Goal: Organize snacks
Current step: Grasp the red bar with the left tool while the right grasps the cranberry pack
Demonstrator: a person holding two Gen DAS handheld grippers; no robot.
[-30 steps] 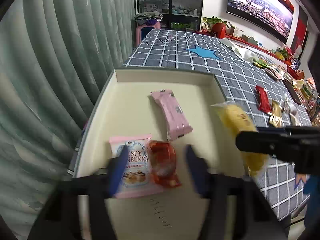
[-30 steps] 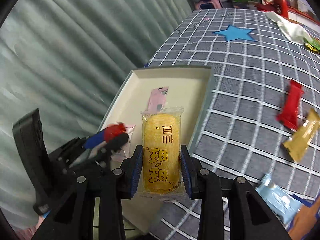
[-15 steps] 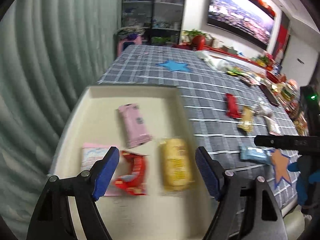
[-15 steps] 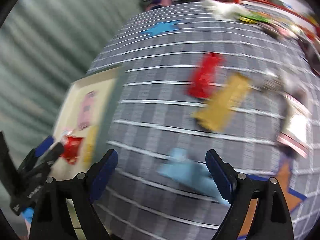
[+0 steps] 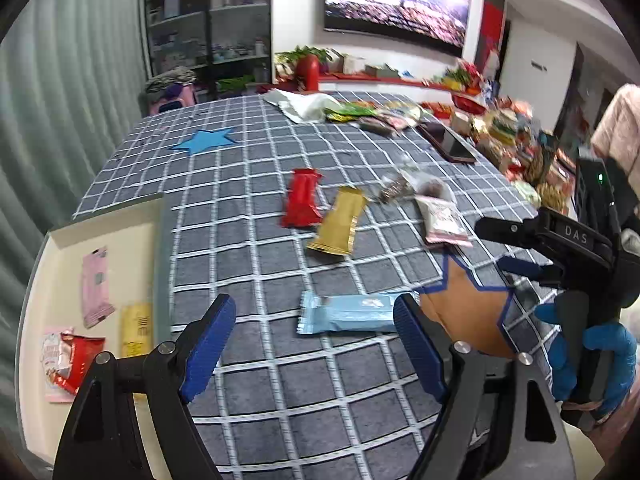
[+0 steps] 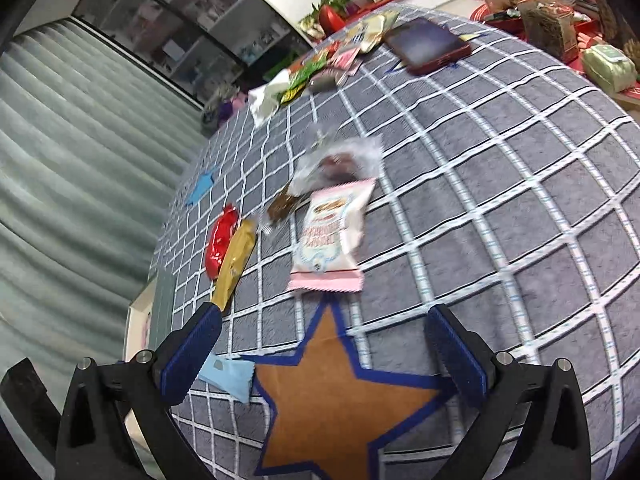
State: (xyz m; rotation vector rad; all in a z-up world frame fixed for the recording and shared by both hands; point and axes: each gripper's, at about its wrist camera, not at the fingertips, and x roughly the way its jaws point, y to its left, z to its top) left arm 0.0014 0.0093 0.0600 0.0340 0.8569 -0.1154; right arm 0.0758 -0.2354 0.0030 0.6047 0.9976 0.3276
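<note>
A cream tray [image 5: 60, 236] at the left holds a pink bar [image 5: 95, 284], a yellow packet [image 5: 136, 328] and a red packet [image 5: 78, 360]. My left gripper [image 5: 312, 322] hovers over a light blue packet [image 5: 348, 316] on the checked cloth, jaws still opening, pads not touching it. My right gripper [image 6: 324, 324] hangs above the orange star patch [image 6: 340, 392], jaws opening wide with nothing between them. Ahead of it lie a pink-white packet [image 6: 332, 236], a gold bar [image 6: 236, 264] and a red packet [image 6: 220, 240].
A dark phone [image 5: 452, 144], a white bag [image 5: 304, 104] and a heap of snacks [image 5: 516, 136] crowd the far and right side of the table. Clear wrappers [image 6: 340, 160] lie behind the pink-white packet. A green curtain hangs at the left.
The right gripper let go of the yellow packet, which now lies in the tray, and its jaws opened wide. Both grippers swung right, away from the tray and out over the cloth.
</note>
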